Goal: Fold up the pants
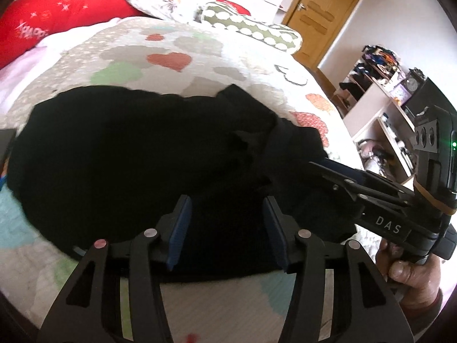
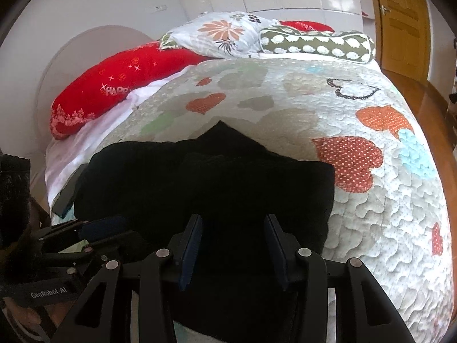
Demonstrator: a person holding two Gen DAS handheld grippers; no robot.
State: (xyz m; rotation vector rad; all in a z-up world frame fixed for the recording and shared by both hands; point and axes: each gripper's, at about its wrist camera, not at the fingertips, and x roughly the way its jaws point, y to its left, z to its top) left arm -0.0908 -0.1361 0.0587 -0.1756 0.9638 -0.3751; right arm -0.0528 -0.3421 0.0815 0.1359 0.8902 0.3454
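Note:
The black pants (image 1: 137, 154) lie folded in a thick, flat bundle on the heart-patterned quilt (image 1: 182, 45). My left gripper (image 1: 227, 204) hovers over their near edge with its blue pads (image 1: 181, 228) well apart. Only dark cloth shows behind the gap. My right gripper (image 1: 325, 168) reaches in from the right over the bundle's right corner, held by a hand (image 1: 411, 271). In the right wrist view the pants (image 2: 205, 177) fill the middle, and the right gripper (image 2: 232, 224) stands open above them. The left gripper (image 2: 97, 230) sits at the lower left, with quilt visible between its fingers.
A red pillow (image 2: 114, 85), a floral pillow (image 2: 220, 34) and a green dotted bolster (image 2: 317, 44) lie at the head of the bed. A dark flat object (image 2: 64, 197) rests left of the pants. A wooden door (image 1: 320, 14) and cluttered shelves (image 1: 380, 108) stand to the right.

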